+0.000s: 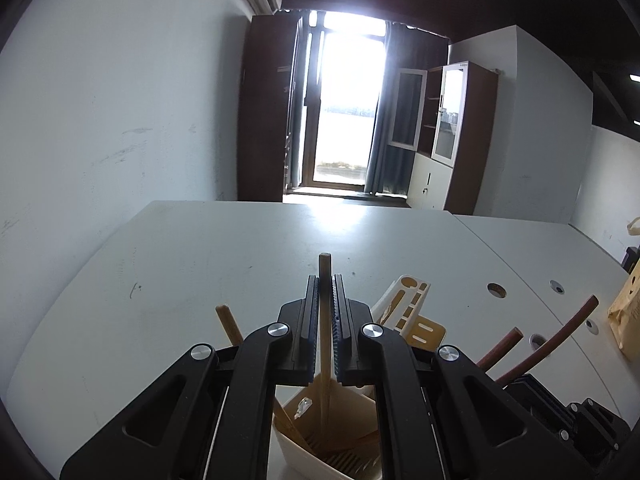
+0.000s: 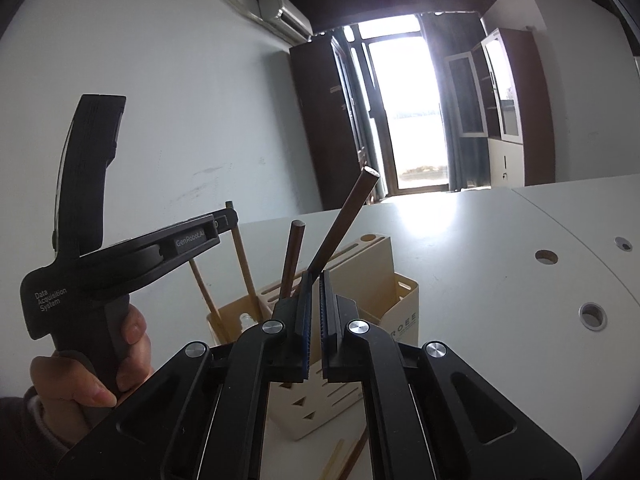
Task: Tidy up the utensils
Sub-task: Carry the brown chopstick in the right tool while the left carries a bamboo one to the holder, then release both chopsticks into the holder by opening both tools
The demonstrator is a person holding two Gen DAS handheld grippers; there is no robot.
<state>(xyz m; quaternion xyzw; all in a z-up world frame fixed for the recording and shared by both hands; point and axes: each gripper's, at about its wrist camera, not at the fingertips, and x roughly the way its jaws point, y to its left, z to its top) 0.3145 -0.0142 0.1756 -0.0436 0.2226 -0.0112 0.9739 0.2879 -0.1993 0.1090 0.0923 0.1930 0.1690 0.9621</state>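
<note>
Fingers of both grippers clamp chopsticks over the holder.
Left fingers (image 1: 325, 280) pinch a pale chopstick (image 1: 325, 268) standing in the cream holder (image 2: 400, 300) on the white desk (image 2: 500, 300); right fingers (image 2: 317, 276) grip a dark chopstick (image 2: 348, 216), tilted, near the desk's middle.

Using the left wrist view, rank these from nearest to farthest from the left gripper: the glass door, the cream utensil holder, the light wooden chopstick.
1. Light wooden chopstick: clamped in the left gripper.
2. Cream utensil holder: just beneath and to the right, on the table.
3. Glass door: across the room, straight ahead.
</note>
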